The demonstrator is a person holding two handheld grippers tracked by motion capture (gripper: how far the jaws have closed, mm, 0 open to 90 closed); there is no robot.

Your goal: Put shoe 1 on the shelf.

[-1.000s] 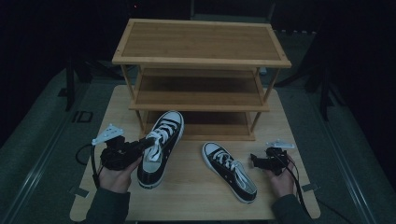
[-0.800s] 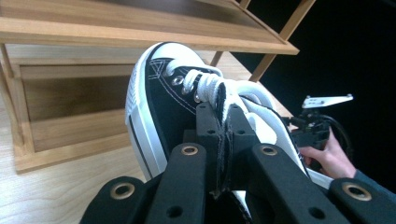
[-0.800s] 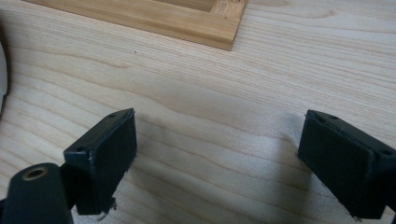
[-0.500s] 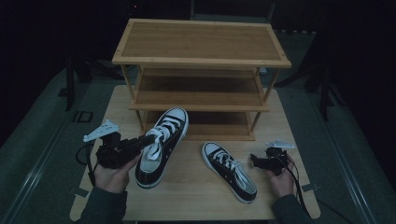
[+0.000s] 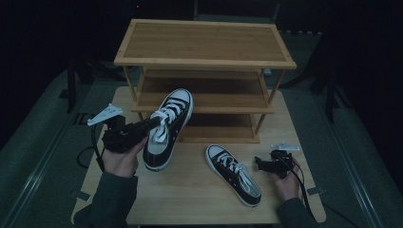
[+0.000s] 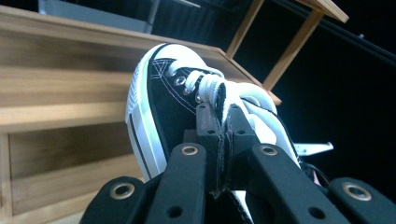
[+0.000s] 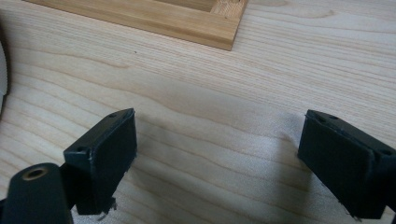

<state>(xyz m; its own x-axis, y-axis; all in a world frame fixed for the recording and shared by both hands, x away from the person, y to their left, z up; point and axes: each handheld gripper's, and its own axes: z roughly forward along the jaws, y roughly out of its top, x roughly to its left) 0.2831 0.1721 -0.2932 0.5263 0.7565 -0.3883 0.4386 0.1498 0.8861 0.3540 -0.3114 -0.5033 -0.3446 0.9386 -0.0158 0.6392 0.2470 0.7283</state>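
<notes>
My left gripper (image 5: 153,124) is shut on a black-and-white sneaker (image 5: 168,128), which it holds off the table with the toe pointing at the middle level of the wooden shoe rack (image 5: 204,42). In the left gripper view the jaws (image 6: 223,140) pinch the fabric edge by the laces, and the sneaker's toe (image 6: 154,93) rises in front of the rack's shelves (image 6: 56,84). The second sneaker (image 5: 235,173) lies on the table, toe toward the rack. To its right my right gripper (image 5: 260,164) rests low and open, with nothing between its jaws (image 7: 217,163).
The three-level rack stands at the back of the light wooden table (image 5: 190,199); its base frame (image 7: 154,18) lies just ahead of the right gripper. A sliver of the second sneaker's white sole (image 7: 2,79) sits at the left. Dark floor surrounds the table.
My left gripper has lifted the sneaker higher and carried it forward, so its toe now sits in front of the middle shelf. The right gripper and the other sneaker have stayed put.
</notes>
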